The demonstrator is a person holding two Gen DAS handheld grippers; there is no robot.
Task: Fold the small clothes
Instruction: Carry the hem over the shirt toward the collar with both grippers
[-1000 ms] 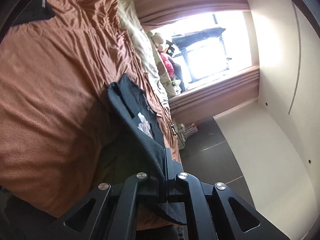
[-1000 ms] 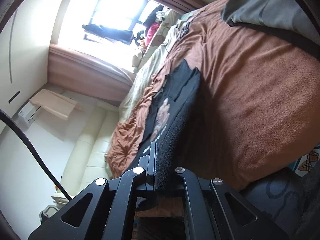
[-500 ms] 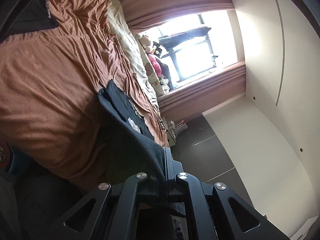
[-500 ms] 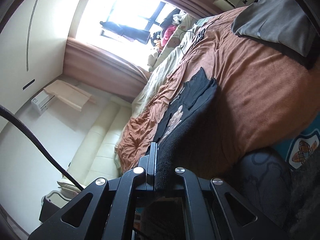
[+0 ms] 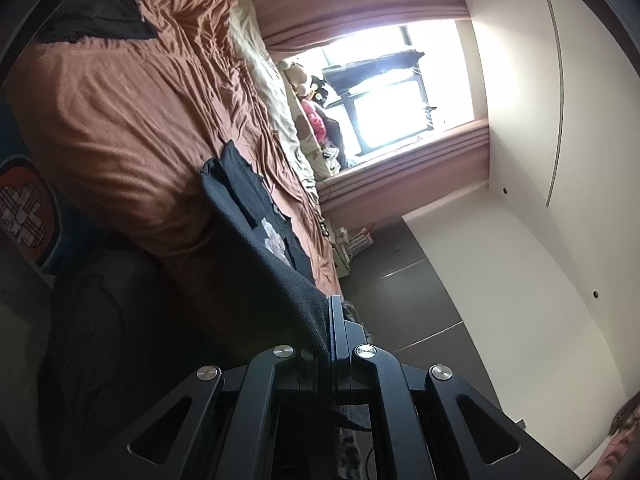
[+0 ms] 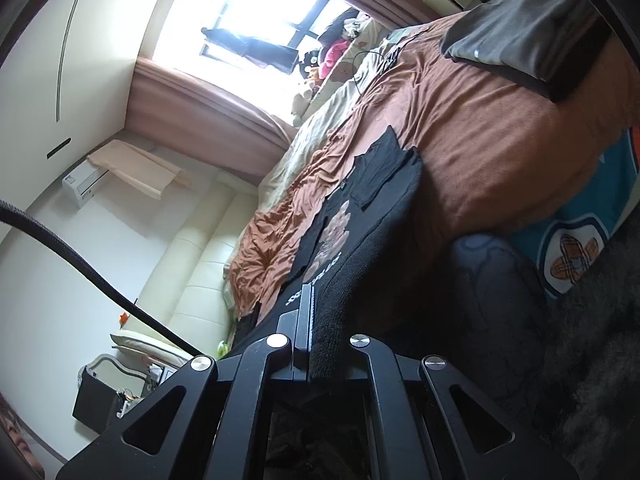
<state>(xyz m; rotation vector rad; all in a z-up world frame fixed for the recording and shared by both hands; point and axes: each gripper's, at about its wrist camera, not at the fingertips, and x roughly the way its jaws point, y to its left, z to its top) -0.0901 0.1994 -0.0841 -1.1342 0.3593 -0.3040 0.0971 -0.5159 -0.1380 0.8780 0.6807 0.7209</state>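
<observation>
A black T-shirt [image 5: 256, 224] with a pale print stretches from the brown bed cover [image 5: 120, 120] back to both grippers. My left gripper [image 5: 329, 320] is shut on one edge of the shirt. In the right wrist view the same black T-shirt [image 6: 360, 216] shows its pink print, and my right gripper [image 6: 310, 312] is shut on its hem. The shirt's far end, with a sleeve, still rests on the brown bed cover [image 6: 480, 140]. Both views are rolled sideways.
A folded grey garment [image 6: 516, 28] on a dark one lies at the bed's far side. A dark cloth [image 5: 100, 16] lies on the bed. Soft toys [image 5: 312, 96] sit by the bright window. A cream headboard [image 6: 200, 260], a dark rug [image 6: 592, 340] and a teal cushion [image 6: 580, 240] are nearby.
Both grippers have pulled back from the bed, drawing the shirt's near edge over the bed's side. The floor, rug and cushion have come into view.
</observation>
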